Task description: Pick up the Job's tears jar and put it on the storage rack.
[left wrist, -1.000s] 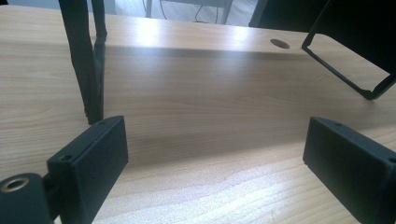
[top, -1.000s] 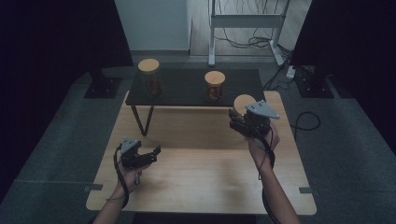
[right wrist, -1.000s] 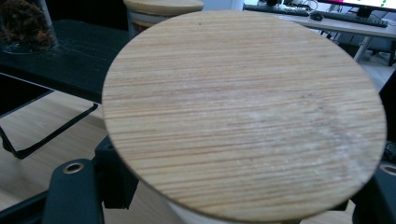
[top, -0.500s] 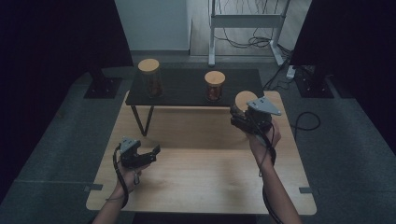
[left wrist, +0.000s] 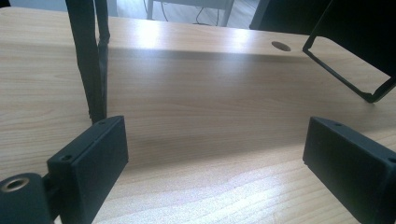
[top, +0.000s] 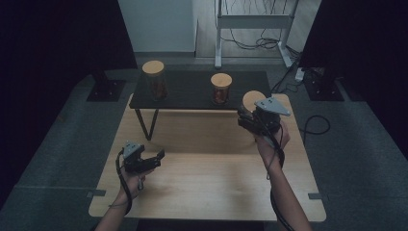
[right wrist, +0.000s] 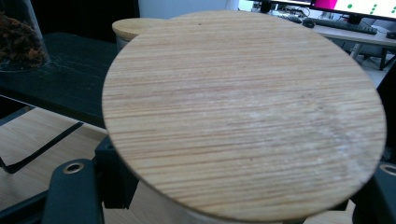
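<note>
The left claw (top: 155,157) hangs wide open and empty over the near left of the table (top: 202,192). At the far right, the right claw (top: 246,118) is clamped around a wood-lidded jar (top: 252,101), held above the table just near the black shelf (top: 187,91). My guess is the jar could slip, since the grip sits low under the wide lid, or knock the shelf edge or the jar beside it. Count: three lidded jars, two on the shelf; two claws.

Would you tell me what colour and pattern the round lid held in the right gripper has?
The round lid is light tan wood with fine straight grain lines, clearest in the right gripper view.
</note>
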### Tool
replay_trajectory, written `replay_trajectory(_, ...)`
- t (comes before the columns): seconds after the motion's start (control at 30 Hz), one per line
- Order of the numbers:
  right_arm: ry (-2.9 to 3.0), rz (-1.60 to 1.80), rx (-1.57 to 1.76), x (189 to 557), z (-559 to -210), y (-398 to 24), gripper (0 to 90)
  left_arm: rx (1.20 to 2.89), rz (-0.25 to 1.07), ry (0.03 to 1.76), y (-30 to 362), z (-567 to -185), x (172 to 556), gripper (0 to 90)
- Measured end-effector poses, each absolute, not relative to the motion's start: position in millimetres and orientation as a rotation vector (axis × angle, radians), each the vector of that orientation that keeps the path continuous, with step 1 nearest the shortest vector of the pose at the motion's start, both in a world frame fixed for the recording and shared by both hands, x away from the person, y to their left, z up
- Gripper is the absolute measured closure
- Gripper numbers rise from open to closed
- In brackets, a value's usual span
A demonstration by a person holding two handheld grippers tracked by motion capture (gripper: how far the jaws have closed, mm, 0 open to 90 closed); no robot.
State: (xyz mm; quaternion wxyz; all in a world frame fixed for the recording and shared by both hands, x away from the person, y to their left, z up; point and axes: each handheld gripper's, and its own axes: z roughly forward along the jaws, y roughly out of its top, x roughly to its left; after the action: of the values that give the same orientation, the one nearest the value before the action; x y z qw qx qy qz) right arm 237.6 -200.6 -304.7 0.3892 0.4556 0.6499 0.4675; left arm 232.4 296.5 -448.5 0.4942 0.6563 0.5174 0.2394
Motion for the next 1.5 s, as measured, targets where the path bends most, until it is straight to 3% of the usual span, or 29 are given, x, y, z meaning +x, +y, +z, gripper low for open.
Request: replay_trajectory(1.5,1.65,1.166,1.179,260.1,-292.1,-200.0,25.2,1.601,0.581,1.261,298.0,-449.4,234.4,6.3)
